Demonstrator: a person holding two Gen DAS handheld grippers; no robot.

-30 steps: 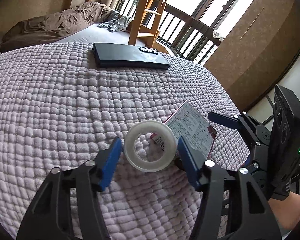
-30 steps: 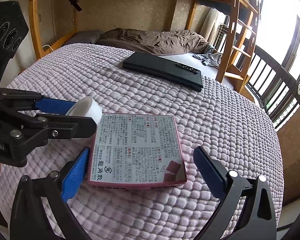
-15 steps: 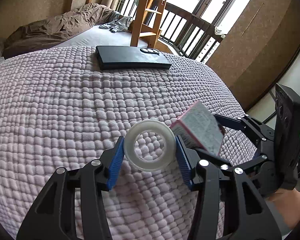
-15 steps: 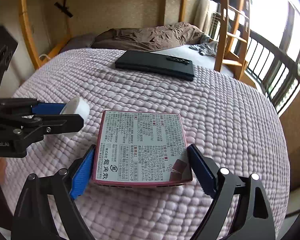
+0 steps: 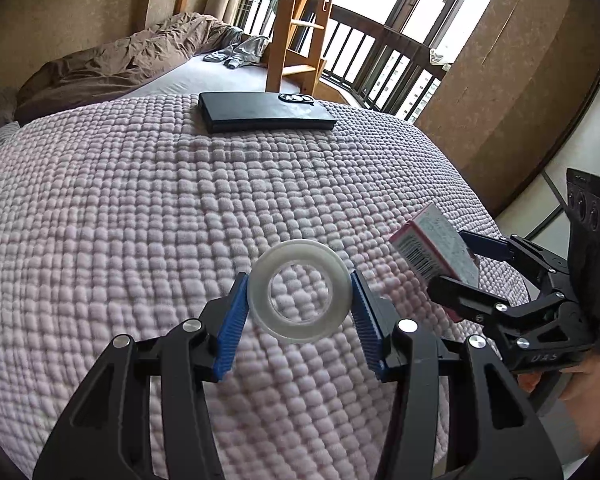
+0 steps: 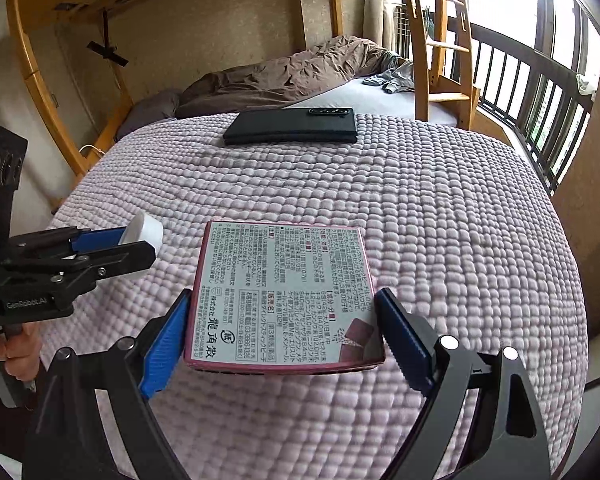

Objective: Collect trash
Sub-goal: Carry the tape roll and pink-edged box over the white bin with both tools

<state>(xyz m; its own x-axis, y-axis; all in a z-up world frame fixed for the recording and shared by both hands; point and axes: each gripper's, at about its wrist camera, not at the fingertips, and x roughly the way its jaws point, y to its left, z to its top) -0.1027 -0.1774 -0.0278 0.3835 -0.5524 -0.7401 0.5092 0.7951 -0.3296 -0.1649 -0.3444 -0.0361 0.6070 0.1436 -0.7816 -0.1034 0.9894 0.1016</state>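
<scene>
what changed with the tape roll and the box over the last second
Both were taken hold of and lifted off the pink blanket. The left gripper closed its jaws onto the tape roll; the right gripper closed onto the printed box, which now shows tilted up in the left view. The black phone stayed put near the blanket's far edge.

A bed (image 5: 120,208) covered by a bumpy pink blanket (image 6: 440,216) carries a flat black case (image 5: 266,114) (beyond it lies a rumpled brown quilt (image 6: 276,76)).
</scene>
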